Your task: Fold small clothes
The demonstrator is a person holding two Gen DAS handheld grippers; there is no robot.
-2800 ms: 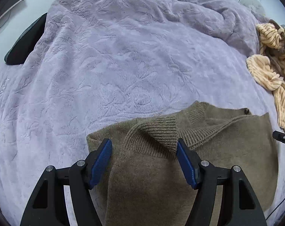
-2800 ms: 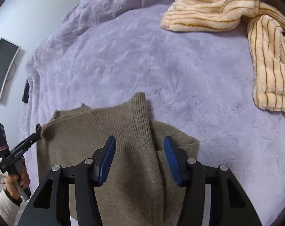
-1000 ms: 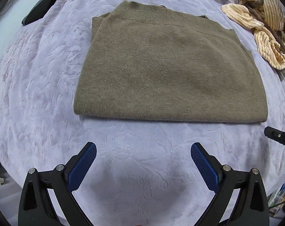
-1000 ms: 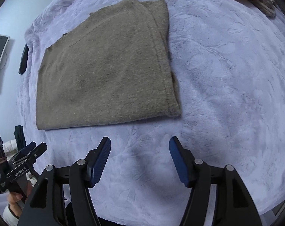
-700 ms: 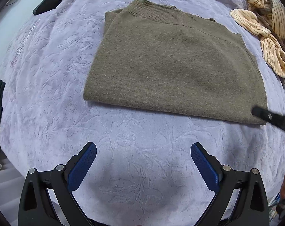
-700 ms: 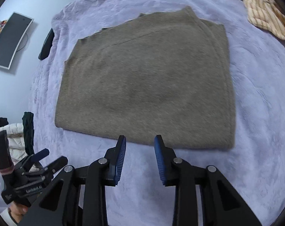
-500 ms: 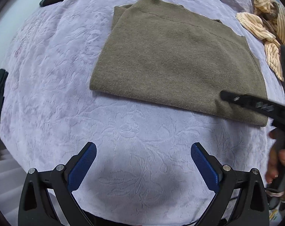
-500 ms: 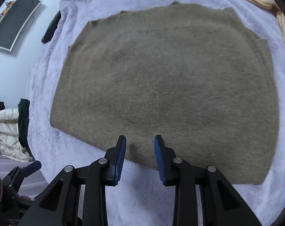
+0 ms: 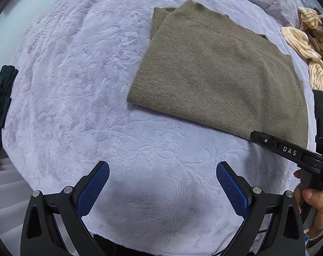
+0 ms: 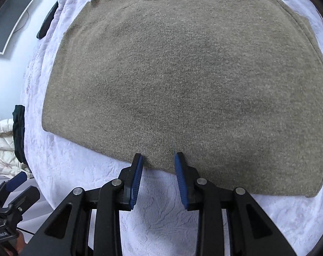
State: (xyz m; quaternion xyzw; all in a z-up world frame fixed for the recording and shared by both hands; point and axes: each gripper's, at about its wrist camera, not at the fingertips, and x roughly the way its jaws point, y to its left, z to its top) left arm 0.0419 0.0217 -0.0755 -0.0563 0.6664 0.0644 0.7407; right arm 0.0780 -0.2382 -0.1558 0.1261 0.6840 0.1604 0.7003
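A: Start at the right gripper point(image 10: 158, 164). How do its jaws stand?

B: Narrowly apart, tips right at the near folded edge of the olive knit sweater point(image 10: 182, 74). A strip of that edge lies between the blue pads point(image 10: 138, 177), but I see no bunching or lift in the cloth, so I judge nothing is clamped yet.

A: And the left gripper point(image 9: 162, 188)?

B: Spread wide, hovering over bare lavender blanket point(image 9: 80, 81), clear of the sweater and holding nothing.

A: Where does the sweater lie?

B: Flat on the blanket, already folded to a rough rectangle, ribbed hem at the far edge. In the left wrist view it sits ahead and to the right, with a striped cream garment point(image 9: 306, 42) beyond its far right corner.

A: How will it handle?

B: Soft and limp, I'd say, a fuzzy knit of some thickness, doubled over. It should drape from any pinch and the layers may slide apart. Not fragile, not slippery.

A: So where to take hold?

B: At the near edge, gripping all the layers together, one gripper toward each corner. The right one sits nearer the middle; a lone pinch there would likely let both corners sag.
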